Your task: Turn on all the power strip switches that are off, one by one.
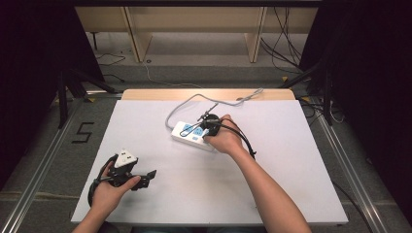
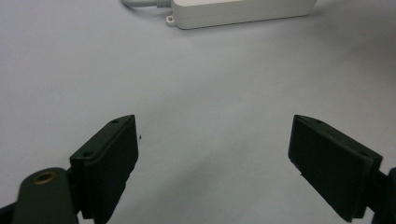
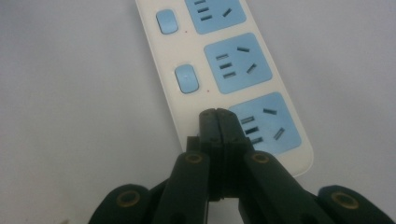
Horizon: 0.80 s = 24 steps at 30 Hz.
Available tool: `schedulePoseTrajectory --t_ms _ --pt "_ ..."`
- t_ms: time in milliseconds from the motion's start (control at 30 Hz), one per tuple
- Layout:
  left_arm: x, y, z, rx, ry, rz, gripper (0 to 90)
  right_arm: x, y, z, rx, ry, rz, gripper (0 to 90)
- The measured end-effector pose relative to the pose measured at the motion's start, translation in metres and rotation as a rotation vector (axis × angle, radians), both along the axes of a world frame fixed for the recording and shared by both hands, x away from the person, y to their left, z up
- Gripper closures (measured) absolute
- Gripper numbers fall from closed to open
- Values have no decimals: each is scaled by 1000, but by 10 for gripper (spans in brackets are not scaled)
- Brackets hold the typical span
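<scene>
My right gripper (image 3: pixel 218 114), fingers pressed together and empty, sat over the power strip's (image 1: pixel 193 134) near end at mid-desk. Its long axis ran left-far to right-near. My left gripper (image 2: pixel 212 154) gaped wide, well apart at near-left.

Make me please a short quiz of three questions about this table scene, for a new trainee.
1. True or false: the right gripper has its fingers pressed together over the power strip.
2. How many blue switches are visible beside the sockets in the right gripper view?
3. The left gripper is: A) shut on a plug, B) open over the white table, C) gripping the grey cable.

Key: 1 true; 2 two; 3 B.
</scene>
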<state>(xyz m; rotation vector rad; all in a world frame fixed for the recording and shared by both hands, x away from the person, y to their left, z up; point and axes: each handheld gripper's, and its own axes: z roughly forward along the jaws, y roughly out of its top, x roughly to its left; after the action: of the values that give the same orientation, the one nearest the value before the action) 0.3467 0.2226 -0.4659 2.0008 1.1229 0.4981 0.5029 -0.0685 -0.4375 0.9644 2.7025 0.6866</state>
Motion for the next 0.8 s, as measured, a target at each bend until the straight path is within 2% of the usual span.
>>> schedulePoseTrajectory --t_ms 367,467,800 --pt "0 0 0 -1 0 2 156 0 1 0 -8 5 -2 900" --pt "0 0 0 0 0 0 156 0 2 -1 -24 -2 0 900" --pt "0 -1 0 -2 -1 1 156 1 2 -2 -17 21 -13 900"
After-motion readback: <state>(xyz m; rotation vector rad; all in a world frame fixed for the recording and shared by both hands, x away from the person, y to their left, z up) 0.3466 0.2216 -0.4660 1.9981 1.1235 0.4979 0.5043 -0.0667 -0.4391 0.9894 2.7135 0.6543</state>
